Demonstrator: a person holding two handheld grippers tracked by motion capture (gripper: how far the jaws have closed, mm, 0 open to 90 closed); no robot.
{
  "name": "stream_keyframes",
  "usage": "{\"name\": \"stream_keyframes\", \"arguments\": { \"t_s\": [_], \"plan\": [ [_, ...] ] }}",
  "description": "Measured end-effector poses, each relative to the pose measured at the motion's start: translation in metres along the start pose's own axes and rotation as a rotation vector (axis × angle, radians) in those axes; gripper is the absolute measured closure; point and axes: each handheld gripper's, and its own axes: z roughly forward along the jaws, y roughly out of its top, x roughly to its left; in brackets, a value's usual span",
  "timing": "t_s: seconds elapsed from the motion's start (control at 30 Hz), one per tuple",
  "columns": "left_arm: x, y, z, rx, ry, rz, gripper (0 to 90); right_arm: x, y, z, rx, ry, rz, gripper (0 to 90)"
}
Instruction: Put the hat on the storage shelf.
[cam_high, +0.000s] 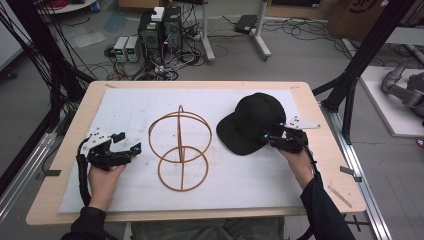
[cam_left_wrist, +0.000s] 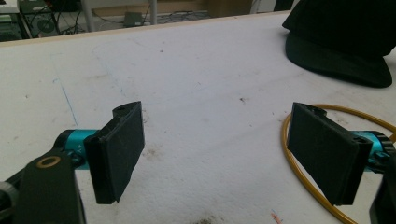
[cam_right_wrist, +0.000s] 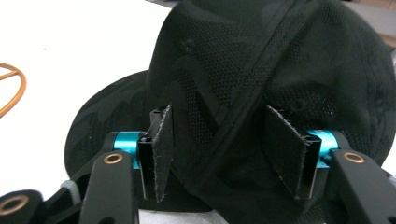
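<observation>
A black baseball cap (cam_high: 250, 120) lies on the white mat, right of centre, brim toward the left. My right gripper (cam_high: 274, 136) is at the cap's near right side. In the right gripper view this gripper (cam_right_wrist: 224, 154) is open, its pads (cam_right_wrist: 161, 149) flanking a bulge of the cap's crown (cam_right_wrist: 261, 60). A golden wire stand (cam_high: 180, 147) made of rings stands mid-table. My left gripper (cam_high: 129, 142) rests open just left of the stand, nothing between its jaws (cam_left_wrist: 219, 154). A wire ring (cam_left_wrist: 288, 158) curves past its right pad, and the cap (cam_left_wrist: 341, 42) lies beyond.
The white mat (cam_high: 230, 180) covers most of the wooden table (cam_high: 332, 170). Black frame posts (cam_high: 350, 90) rise at the right edge, cables hang at the left. Computer boxes (cam_high: 160, 30) and wiring sit on the floor behind the table.
</observation>
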Motion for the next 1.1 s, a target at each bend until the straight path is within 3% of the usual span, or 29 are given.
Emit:
{"name": "stream_keyframes", "arguments": {
  "t_s": [0.3, 0.5, 0.53, 0.6, 0.7, 0.93, 1.07, 1.1],
  "plan": [
    [0.001, -0.001, -0.001, 0.007, 0.001, -0.004, 19.2, -0.011, -0.001, 0.004, -0.012, 0.032, 0.085, 51.3],
    [0.000, -0.001, 0.000, 0.009, 0.000, -0.003, 19.2, -0.015, -0.002, 0.008, -0.013, 0.044, 0.095, 51.7],
    [-0.001, -0.001, 0.000, 0.010, 0.001, -0.002, 19.2, -0.015, -0.002, 0.008, -0.009, 0.054, 0.100, 57.6],
    [0.000, -0.002, 0.000, 0.011, 0.002, -0.003, 19.2, -0.015, -0.003, 0.008, -0.007, 0.057, 0.098, 59.8],
    [0.000, -0.002, 0.000, 0.009, 0.001, -0.003, 19.2, -0.017, -0.003, 0.007, -0.002, 0.074, 0.102, 70.9],
    [0.000, -0.002, 0.001, 0.013, -0.001, 0.000, 19.2, -0.020, -0.003, 0.004, -0.013, 0.094, 0.121, 80.2],
    [0.000, -0.002, 0.000, 0.013, -0.002, 0.000, 19.2, -0.019, -0.002, 0.004, -0.021, 0.075, 0.112, 73.4],
    [0.000, -0.002, 0.000, 0.013, -0.002, 0.000, 19.2, -0.018, -0.001, 0.004, -0.042, 0.057, 0.116, 60.1]
  ]
}}
